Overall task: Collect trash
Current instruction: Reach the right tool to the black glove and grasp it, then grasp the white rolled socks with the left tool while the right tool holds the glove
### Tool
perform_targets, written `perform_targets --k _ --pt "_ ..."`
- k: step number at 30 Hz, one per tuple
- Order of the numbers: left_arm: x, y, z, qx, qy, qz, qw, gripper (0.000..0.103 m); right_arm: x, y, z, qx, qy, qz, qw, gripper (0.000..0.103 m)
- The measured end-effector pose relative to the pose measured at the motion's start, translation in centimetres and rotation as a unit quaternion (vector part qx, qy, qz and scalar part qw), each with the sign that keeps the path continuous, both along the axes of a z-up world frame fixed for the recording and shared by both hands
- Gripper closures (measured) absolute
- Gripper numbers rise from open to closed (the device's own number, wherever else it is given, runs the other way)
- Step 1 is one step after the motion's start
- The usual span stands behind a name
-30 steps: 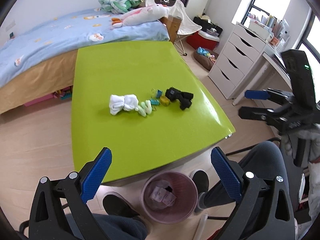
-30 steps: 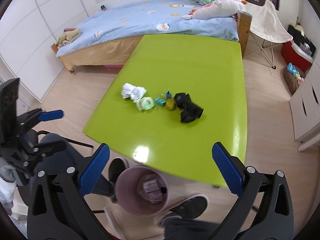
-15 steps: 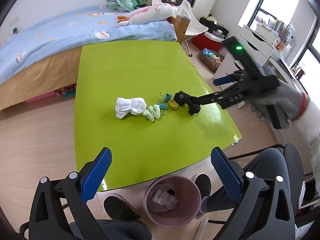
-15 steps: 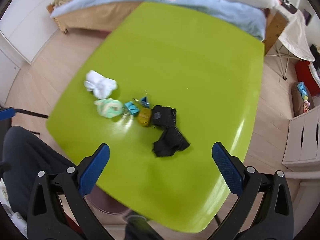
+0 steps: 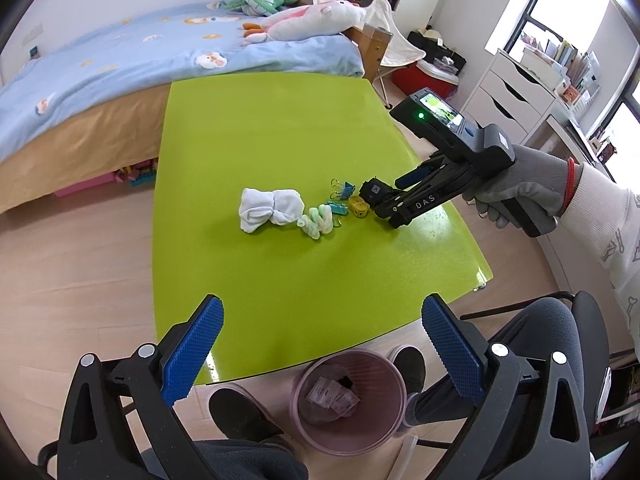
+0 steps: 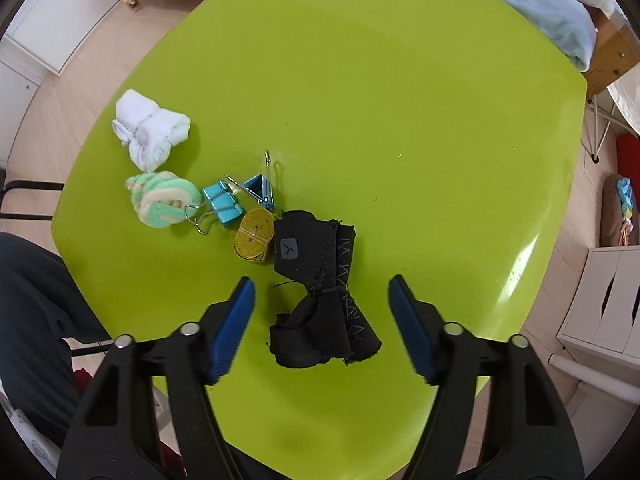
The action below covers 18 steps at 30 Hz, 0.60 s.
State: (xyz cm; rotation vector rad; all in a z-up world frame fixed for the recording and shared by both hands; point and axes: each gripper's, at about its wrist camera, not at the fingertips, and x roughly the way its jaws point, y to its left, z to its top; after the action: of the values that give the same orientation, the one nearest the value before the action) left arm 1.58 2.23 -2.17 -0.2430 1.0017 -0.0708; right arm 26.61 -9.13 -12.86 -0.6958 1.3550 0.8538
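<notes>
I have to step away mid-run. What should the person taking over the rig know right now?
Right gripper: pointing down over the black cloth bundle, jaws just been closing, bundle between them, pads not yet touching.
Left gripper: open, empty, held above the table's near edge.
On the table, in a row: white cloth, green-and-white roll, blue binder clips, yellow roll, black bundle.
Pink bin on the floor holds some paper scraps.
Left: grip the bundle, drop it in the bin, then sort the rest.
</notes>
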Motion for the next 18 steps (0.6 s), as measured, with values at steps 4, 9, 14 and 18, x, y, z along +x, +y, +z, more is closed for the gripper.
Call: perform_targets --k 4,9,14,18 --pt "0.2 0.1 -0.2 -0.002 0.001 0.0 1.0 0.008 0.1 -0.1 -0.7 -0.006 0.003 -0.004 1.0 0.06" --pt "0.6 0.3 -0.3 -0.003 0.003 0.001 1.0 0.008 0.8 -0.5 -0.4 -0.001 0.001 -0.019 1.0 0.072" --pt "1.2 0.4 -0.3 0.003 0.0 -0.001 1.0 0.008 1.0 -1.6 0.2 0.015 0.008 -0.046 0.999 0.075" --pt "2.6 0.6 -0.2 0.007 0.0 -0.003 1.0 0.008 0.9 -2.6 1.5 0.035 0.006 -0.072 0.997 0.078"
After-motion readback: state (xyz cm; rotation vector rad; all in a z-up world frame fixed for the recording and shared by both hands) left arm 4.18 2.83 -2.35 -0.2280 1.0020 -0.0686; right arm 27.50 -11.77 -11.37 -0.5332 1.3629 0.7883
